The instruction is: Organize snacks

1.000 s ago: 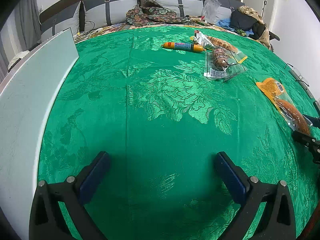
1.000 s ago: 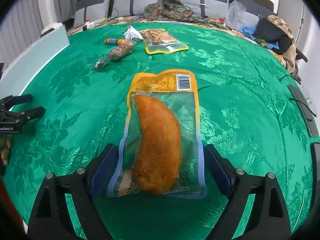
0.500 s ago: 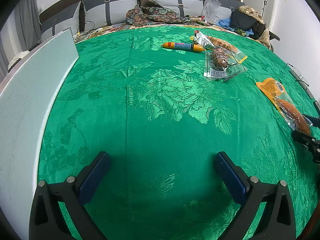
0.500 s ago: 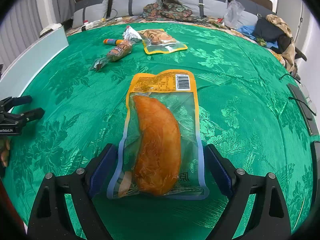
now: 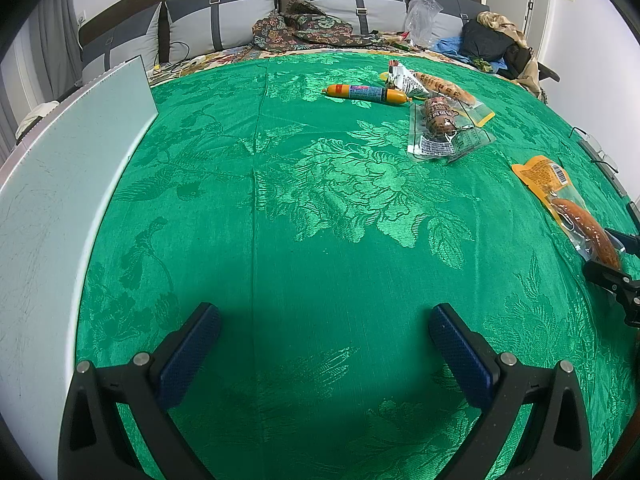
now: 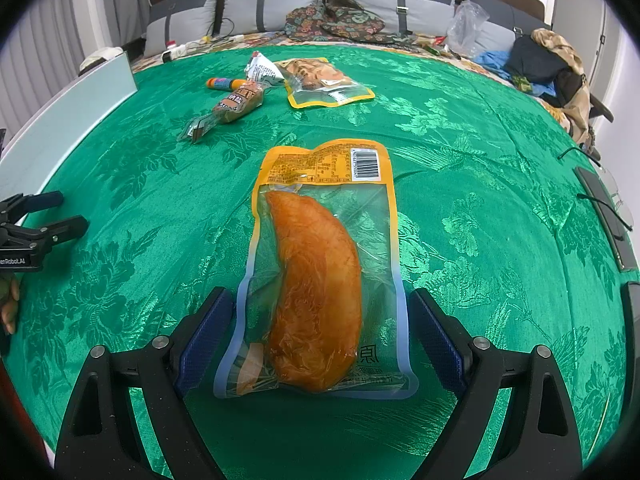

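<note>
The black left gripper [image 5: 324, 322] with blue-padded jaws points steeply downward, jaws spread wide with nothing between them, while the matching right gripper [image 6: 318, 308] tilts down likewise, jaws wide apart.

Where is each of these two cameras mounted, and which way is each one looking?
Left wrist view: sits on the left tongs, looking down and forward across bare green tablecloth; its own two open fingers show.
Right wrist view: sits on the right tongs, looking down at a chicken breast pouch lying between its open fingers, untouched.
Shared: that pouch, the sausage stick, and each other's tongs at the frame edge.
</note>
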